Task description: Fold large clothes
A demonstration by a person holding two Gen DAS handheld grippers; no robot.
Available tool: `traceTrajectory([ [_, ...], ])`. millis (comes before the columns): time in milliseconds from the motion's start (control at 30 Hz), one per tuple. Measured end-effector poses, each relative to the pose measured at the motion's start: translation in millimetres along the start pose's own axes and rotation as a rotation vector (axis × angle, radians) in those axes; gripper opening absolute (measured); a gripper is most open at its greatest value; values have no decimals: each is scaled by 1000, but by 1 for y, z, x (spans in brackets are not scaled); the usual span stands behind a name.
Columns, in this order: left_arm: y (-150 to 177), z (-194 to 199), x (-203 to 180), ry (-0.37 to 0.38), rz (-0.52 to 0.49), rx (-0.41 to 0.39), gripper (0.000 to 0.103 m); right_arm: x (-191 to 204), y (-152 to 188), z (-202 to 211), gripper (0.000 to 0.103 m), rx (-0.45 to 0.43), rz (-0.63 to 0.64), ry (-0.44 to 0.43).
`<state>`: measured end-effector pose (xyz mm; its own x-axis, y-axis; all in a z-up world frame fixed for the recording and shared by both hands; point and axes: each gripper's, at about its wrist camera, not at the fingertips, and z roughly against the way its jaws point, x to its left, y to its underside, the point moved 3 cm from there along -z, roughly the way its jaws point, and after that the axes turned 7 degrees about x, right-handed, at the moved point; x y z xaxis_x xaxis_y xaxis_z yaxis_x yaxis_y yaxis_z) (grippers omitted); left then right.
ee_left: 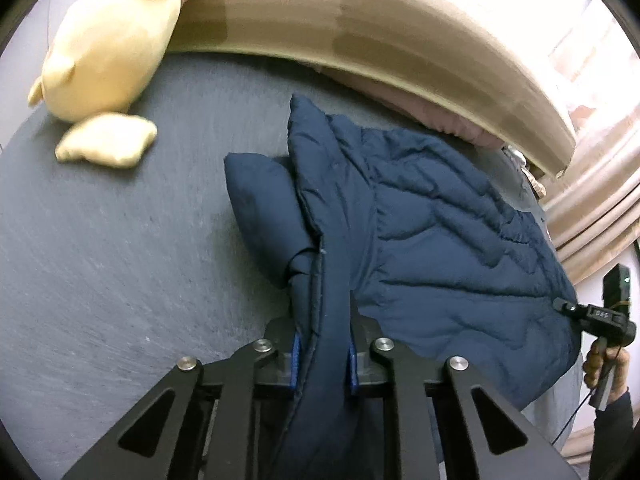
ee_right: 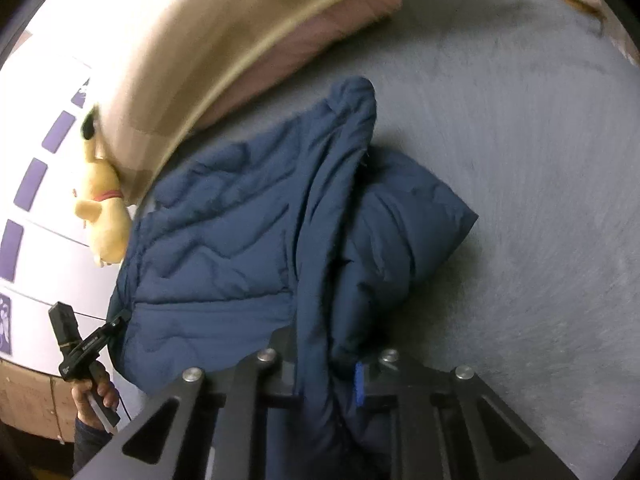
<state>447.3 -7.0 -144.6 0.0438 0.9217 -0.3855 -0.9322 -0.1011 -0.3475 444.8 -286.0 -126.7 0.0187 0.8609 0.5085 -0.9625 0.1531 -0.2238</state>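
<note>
Where both grippers [ee_left: 322, 364] [ee_right: 328, 376] pinch — navy jacket [ee_left: 440, 240] [ee_right: 240, 240] edges, between pads.

A grey bed cover [ee_left: 100, 260] spreads wide. At its far edge runs a beige headboard [ee_left: 360, 20]. A yellow plush toy [ee_left: 108, 48] leans against the headboard, lying on the cover. A pink pillow [ee_right: 320, 36] sits tucked beneath the headboard.

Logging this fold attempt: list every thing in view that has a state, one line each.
left gripper: shut on the jacket's edge.
right gripper: shut on the jacket's edge.
navy puffer jacket: crumpled, partly folded over itself on the grey bed.
yellow plush toy: lying against the headboard.
pink pillow: lying at the headboard.
</note>
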Motion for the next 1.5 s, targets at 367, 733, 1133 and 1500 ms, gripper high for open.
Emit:
traceTrajectory([
  [367,8,101,-47,14,-79,-133,14,66,16,107,14,-119,143,0],
  [733,128,144,-57,42,-109,-155,15,41,136,142,14,-113,151,-23],
  [1133,203,52,11,40,149,42,61,-65,225,46,78,-50,-182,-31],
  [1500,201,151,61,-41,311,-162,71,-91,224,142,98,-254,-279,13],
])
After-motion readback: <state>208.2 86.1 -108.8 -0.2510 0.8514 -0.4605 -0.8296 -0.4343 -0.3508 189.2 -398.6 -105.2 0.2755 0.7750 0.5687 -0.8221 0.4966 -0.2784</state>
